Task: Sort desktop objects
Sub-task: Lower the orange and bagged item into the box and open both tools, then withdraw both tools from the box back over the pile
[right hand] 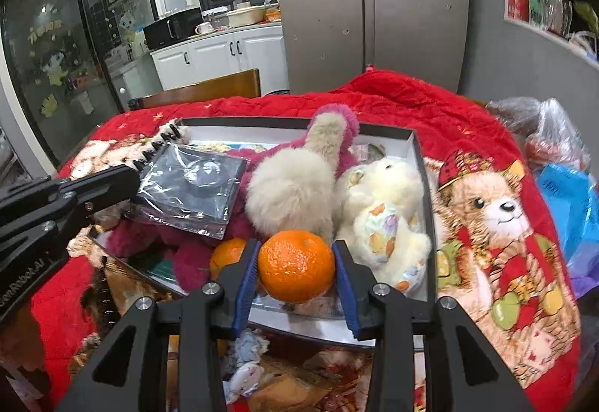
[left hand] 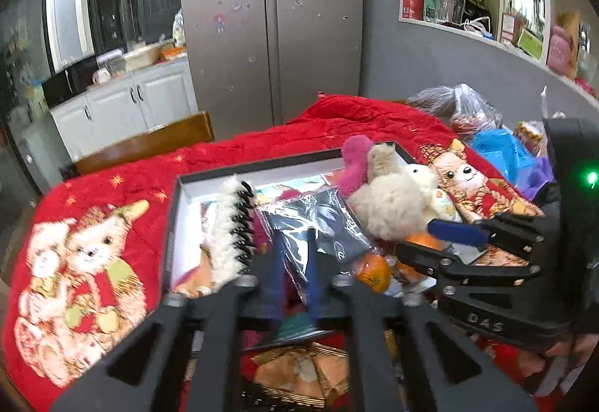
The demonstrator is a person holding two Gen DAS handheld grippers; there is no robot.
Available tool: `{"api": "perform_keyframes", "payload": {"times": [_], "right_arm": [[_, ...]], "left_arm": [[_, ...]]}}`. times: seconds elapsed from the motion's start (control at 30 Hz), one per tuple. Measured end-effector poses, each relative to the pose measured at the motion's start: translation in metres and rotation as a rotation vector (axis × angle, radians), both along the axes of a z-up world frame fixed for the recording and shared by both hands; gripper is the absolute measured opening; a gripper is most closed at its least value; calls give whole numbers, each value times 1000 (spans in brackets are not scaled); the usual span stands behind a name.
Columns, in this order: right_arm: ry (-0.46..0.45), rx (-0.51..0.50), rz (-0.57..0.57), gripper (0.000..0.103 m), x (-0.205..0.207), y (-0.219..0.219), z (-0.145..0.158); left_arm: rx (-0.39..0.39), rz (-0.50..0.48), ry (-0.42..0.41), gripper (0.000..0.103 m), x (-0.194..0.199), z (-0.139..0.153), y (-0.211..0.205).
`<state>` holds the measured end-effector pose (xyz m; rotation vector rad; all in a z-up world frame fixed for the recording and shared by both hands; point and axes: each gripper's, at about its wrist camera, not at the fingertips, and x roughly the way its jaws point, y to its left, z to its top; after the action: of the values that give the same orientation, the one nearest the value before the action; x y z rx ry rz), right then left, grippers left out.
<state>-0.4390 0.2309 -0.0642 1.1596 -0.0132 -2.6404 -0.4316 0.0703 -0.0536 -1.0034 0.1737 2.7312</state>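
Observation:
A dark-rimmed box (right hand: 419, 150) on the red blanket holds plush toys, a spiral notebook and oranges. My right gripper (right hand: 295, 271) is shut on an orange (right hand: 295, 267) just above the box's near edge; a second orange (right hand: 228, 253) lies behind its left finger. My left gripper (left hand: 294, 262) is shut on a clear plastic bag with a dark item inside (left hand: 318, 224), over the box's left part; the bag also shows in the right wrist view (right hand: 191, 187). The right gripper shows in the left wrist view (left hand: 441, 243).
A beige plush (right hand: 295, 187), a cream plush (right hand: 382, 209) and a pink plush (right hand: 337, 146) fill the box. A furry spiral notebook (left hand: 236, 224) leans at its left. Plastic bags (left hand: 468, 112) lie at the right. A wooden chair (left hand: 149, 146) stands behind the table.

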Motion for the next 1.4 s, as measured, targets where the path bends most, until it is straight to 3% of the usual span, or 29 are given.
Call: {"api": "perform_keyframes", "payload": {"times": [0.07, 0.1, 0.27, 0.43, 0.9, 1.2, 1.4], "right_arm": [[-2, -19, 5, 50, 0, 1, 3], [11, -19, 3, 55, 1, 2, 5], [33, -19, -10, 55, 4, 4, 11], [23, -19, -5, 55, 3, 3, 9], [30, -25, 0, 59, 5, 2, 11], [55, 13, -21, 75, 5, 3, 16], [81, -10, -37, 75, 15, 9, 33]], "left_arm": [[1, -3, 31, 79, 4, 4, 1], [4, 1, 52, 82, 7, 7, 0], [-30, 3, 89, 81, 13, 14, 4], [12, 4, 42, 82, 7, 9, 0], [-13, 12, 45, 81, 8, 5, 2], [7, 36, 55, 82, 11, 13, -4], [47, 31, 62, 82, 24, 33, -6]]}}
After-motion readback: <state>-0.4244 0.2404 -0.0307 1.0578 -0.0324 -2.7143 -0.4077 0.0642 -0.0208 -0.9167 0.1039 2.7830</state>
